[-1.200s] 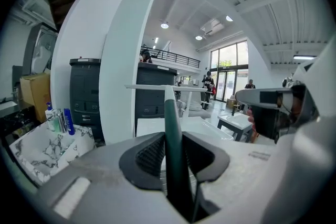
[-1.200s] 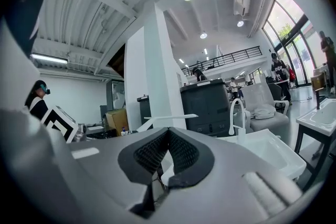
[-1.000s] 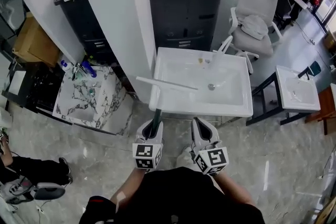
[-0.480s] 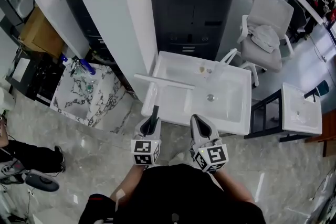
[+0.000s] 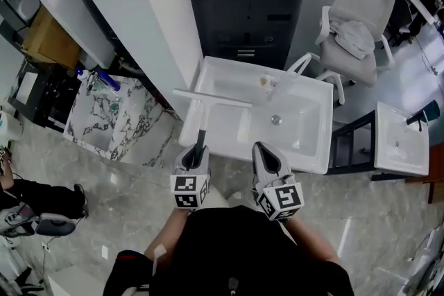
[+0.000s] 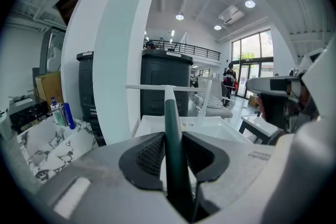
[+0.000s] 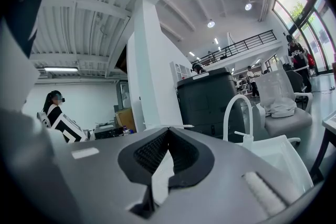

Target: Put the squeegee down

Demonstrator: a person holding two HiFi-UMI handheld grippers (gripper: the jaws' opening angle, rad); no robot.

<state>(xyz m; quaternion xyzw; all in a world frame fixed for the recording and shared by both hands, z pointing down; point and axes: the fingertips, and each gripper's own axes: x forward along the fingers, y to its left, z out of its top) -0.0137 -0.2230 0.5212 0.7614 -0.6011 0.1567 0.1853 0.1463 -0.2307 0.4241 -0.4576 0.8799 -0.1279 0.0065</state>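
Holds the squeegee (image 5: pixel 202 137) by its dark green handle in the left gripper (image 5: pixel 196 157), jaws drawn in narrow with both pads pressed on the shaft, at the near left edge of the white sink (image 5: pixel 309 161). Points its long axis straight away from the body, handle running out between the jaws, pale blade set crosswise at the far end over the basin's left side. Has the right gripper (image 5: pixel 267 154) just beside the left, jaws closed tip to tip with nothing between them.
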